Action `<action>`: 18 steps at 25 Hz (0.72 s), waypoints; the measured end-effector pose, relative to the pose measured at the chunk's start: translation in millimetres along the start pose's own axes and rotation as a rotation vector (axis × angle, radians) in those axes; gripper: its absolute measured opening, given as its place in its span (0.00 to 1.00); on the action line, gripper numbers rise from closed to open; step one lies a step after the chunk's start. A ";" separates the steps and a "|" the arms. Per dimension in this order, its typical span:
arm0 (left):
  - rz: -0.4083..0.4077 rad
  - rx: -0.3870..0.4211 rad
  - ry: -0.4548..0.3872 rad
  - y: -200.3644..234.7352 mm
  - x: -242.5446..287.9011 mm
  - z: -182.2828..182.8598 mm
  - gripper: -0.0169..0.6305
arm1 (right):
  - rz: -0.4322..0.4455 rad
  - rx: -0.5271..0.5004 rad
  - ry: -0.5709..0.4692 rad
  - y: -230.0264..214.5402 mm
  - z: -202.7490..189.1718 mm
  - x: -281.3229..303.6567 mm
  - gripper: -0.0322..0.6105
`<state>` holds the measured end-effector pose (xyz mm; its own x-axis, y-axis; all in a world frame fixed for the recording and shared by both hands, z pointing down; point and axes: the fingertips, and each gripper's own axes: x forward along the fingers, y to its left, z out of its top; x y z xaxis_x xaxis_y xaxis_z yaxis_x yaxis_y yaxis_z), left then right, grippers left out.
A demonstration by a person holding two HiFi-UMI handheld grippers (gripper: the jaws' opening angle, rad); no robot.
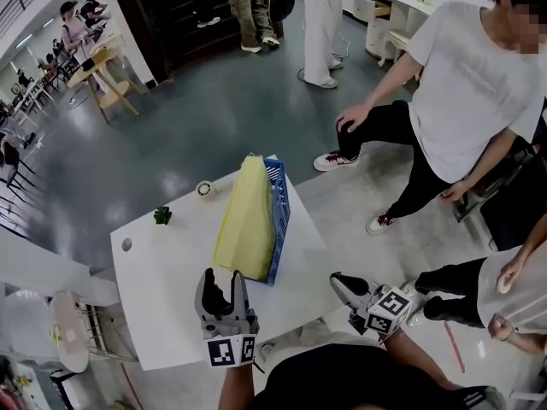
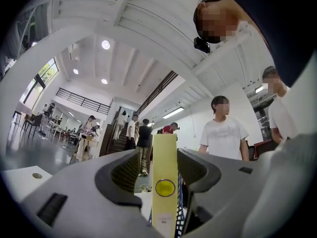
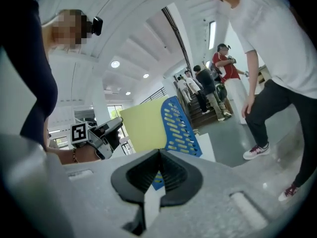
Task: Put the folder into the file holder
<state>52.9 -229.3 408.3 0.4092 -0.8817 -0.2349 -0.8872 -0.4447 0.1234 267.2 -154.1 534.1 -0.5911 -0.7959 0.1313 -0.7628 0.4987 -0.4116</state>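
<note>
the yellow folder (image 1: 246, 220) is standing on edge in the blue file holder (image 1: 280, 207) on the white table (image 1: 162, 280), with the holder's wall showing along its right side. the left gripper (image 1: 224, 278) is hovering at the folder's near end, its 2 jaws apart, the spine showing between them with a gap on each side. the right gripper (image 1: 340, 282) is hanging near the table's near right corner, jaws together on nothing.

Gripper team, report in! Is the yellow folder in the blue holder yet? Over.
Left gripper open, fingers apart at the yellow folder, its near edge, not gripping. Right gripper shut, empty. Folder stands in the blue file holder. Nothing blocking.
</note>
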 end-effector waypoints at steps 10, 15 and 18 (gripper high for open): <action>0.170 -0.050 0.069 48.0 -46.1 -12.3 0.38 | 0.051 -0.043 -0.002 9.6 9.6 23.9 0.05; 0.232 -0.097 0.118 63.3 -55.8 -29.2 0.38 | 0.071 -0.048 0.006 11.9 11.3 30.6 0.05; 0.244 -0.123 0.137 66.5 -56.1 -37.7 0.38 | 0.076 -0.054 0.015 13.2 10.6 32.7 0.05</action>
<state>-21.0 -215.4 466.0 0.2194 -0.9742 -0.0528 -0.9337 -0.2253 0.2784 240.6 -177.1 523.4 -0.6515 -0.7499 0.1148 -0.7283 0.5758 -0.3716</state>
